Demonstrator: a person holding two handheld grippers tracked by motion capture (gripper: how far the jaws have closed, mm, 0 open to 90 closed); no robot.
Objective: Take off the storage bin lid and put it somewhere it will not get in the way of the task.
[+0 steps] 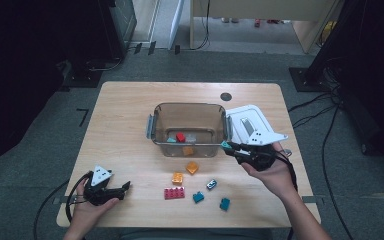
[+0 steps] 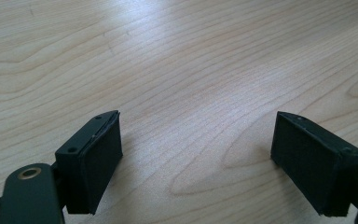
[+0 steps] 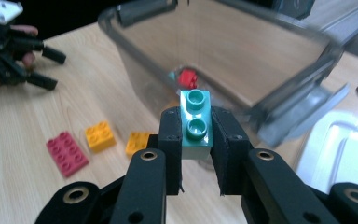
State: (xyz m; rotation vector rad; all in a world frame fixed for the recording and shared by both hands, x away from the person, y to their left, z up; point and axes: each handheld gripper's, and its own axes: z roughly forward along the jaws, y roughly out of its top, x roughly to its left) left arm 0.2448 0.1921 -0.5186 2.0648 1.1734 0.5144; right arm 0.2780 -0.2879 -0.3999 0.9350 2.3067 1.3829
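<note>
- Fingers (image 3: 223, 140) of the right gripper (image 3: 196, 140) are closed on a teal brick (image 3: 195, 125), one black pad pressed to each long side.
- Seen in the right gripper view, the teal brick is a narrow two-stud piece with a glossy top, its studs in a single row pointing away from the jaws, and its far end sticks out past the pads.
- From the high view, the right gripper (image 1: 226, 146) hovers at about 4 o'clock of the clear bin (image 1: 188, 129), just beside its near right corner, with the brick at the jaw tips by the rim.
- Inside the bin lie a red brick (image 1: 180, 137) and an orange brick (image 1: 187, 150).
- Jaws of the left gripper (image 2: 196, 154) stand wide apart with bare table (image 2: 177, 56) between them; it rests at about 8 o'clock of the bin, well apart from it.
- On the table at 6 o'clock of the bin sit two orange bricks (image 1: 192, 167), a flat pink plate (image 1: 174, 193) and more teal bricks (image 1: 198, 197).
- A white lid (image 1: 247, 122) lies at 3 o'clock of the bin.
</note>
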